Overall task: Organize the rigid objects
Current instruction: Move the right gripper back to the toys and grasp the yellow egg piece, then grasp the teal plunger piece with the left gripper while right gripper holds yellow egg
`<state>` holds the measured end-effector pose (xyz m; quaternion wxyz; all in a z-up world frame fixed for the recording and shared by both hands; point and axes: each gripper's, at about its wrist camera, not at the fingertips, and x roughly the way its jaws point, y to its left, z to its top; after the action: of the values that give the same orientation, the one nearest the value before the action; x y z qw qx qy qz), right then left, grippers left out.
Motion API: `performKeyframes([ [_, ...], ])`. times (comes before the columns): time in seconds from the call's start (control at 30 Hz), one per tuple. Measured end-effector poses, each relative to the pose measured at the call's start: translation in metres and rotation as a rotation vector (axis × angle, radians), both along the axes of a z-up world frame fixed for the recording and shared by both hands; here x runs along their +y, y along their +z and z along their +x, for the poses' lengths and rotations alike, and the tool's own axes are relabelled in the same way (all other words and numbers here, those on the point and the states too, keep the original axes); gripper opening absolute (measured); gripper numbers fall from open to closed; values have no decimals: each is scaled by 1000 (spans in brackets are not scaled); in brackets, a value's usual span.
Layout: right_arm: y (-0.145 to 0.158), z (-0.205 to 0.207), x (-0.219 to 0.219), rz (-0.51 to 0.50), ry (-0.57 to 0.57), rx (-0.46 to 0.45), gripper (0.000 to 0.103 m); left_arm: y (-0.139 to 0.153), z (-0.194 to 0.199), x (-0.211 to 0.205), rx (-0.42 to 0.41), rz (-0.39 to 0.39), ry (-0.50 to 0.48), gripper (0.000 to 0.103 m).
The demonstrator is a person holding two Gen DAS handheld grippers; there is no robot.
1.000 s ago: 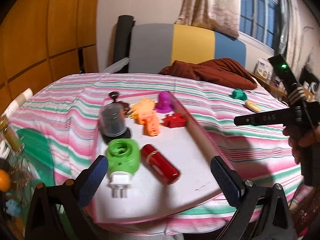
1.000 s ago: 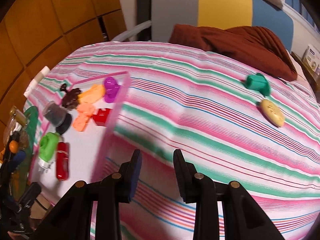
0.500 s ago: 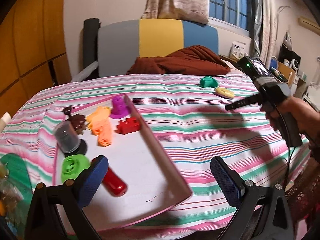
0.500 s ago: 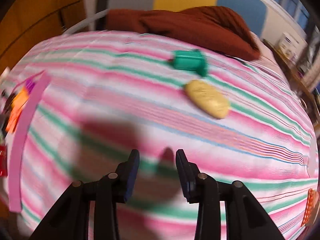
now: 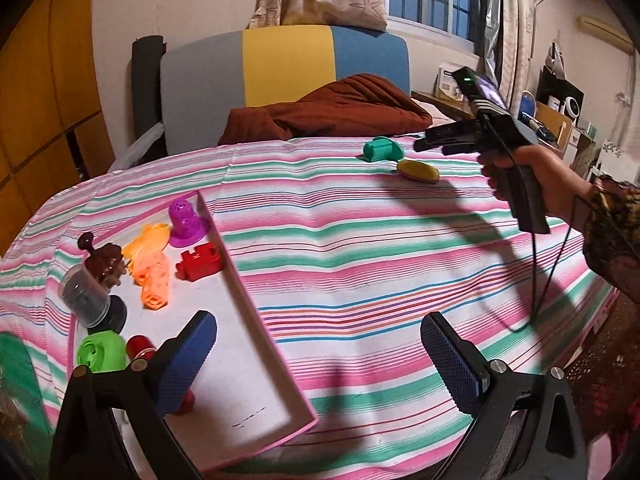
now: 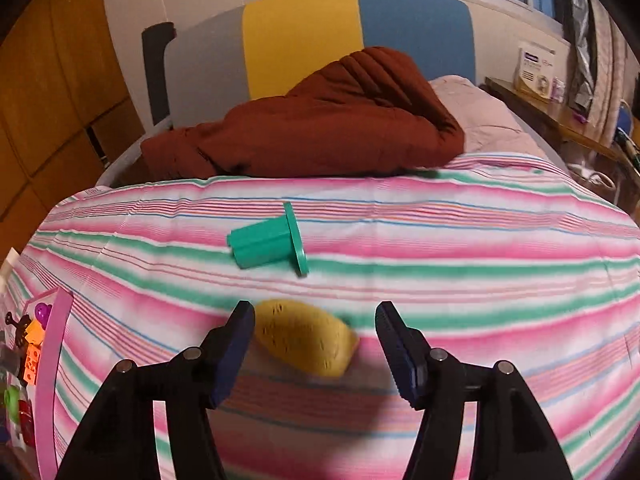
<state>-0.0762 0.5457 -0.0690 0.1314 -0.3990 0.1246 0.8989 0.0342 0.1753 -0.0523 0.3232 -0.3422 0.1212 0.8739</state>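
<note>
Rigid toys are what I am sorting into the shallow pink-rimmed white tray (image 5: 264, 344), which lies at the lower left of the left wrist view. Most of the work looks done: a purple plastic dome piece (image 5: 185, 218), an orange plastic block with holes (image 5: 154, 280), a red toy brick (image 5: 199, 266), a brown figure (image 5: 102, 258), a clear-topped cup on a black base (image 5: 86, 298), a green round plug piece (image 5: 102, 352) and a red cylinder (image 5: 140, 350) already sit inside it.

Two things are left, I judge, both well apart from the tray, toward the upper right of that view: a teal plastic tube with a flange (image 6: 272, 242) and a yellow oval plastic piece (image 6: 306, 336). The yellow one comes first. My right gripper (image 6: 316, 340) has just been spreading its fingers, and they now stand wide on either side of it, the pads not pressing it. My left gripper (image 5: 320, 364) hangs over the tray's near corner, fingers wide apart and holding nothing.

All of this lies on a bed under a pink, green and white striped sheet (image 5: 380, 264). A rust-brown quilt (image 6: 320, 120) is bunched at the far end against a grey, yellow and blue headboard (image 5: 286, 66). Wooden panels fill the left edge, and a curtained window sits upper right.
</note>
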Motion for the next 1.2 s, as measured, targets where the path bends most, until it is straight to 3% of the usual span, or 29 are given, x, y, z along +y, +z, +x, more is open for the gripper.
performKeyframes([
  [0.2, -28, -25, -9, -8, 121, -68, 64, -4, 0, 9, -1, -28, -9, 103],
  [0.37, -47, -32, -17, 55, 149, -129, 63, -9, -5, 17, -30, -28, -5, 103],
  [0.63, -48, -30, 2, -97, 78, -106, 54, -8, -11, 43, -37, -22, -45, 103],
  [0.73, -46, -29, 2, -83, 44, -137, 48, -7, -19, 59, -32, -26, -53, 103],
  [0.9, -47, -24, 13, 64, -100, -260, 44, -3, -37, 88, -23, -32, -55, 103],
  [1.07, -49, -11, 42, -44, -208, -273, 44, -3, -68, 128, -24, -31, -46, 103],
  [1.2, -48, -10, 41, -29, -200, -291, 44, -6, -105, 169, 5, -58, -29, 103],
])
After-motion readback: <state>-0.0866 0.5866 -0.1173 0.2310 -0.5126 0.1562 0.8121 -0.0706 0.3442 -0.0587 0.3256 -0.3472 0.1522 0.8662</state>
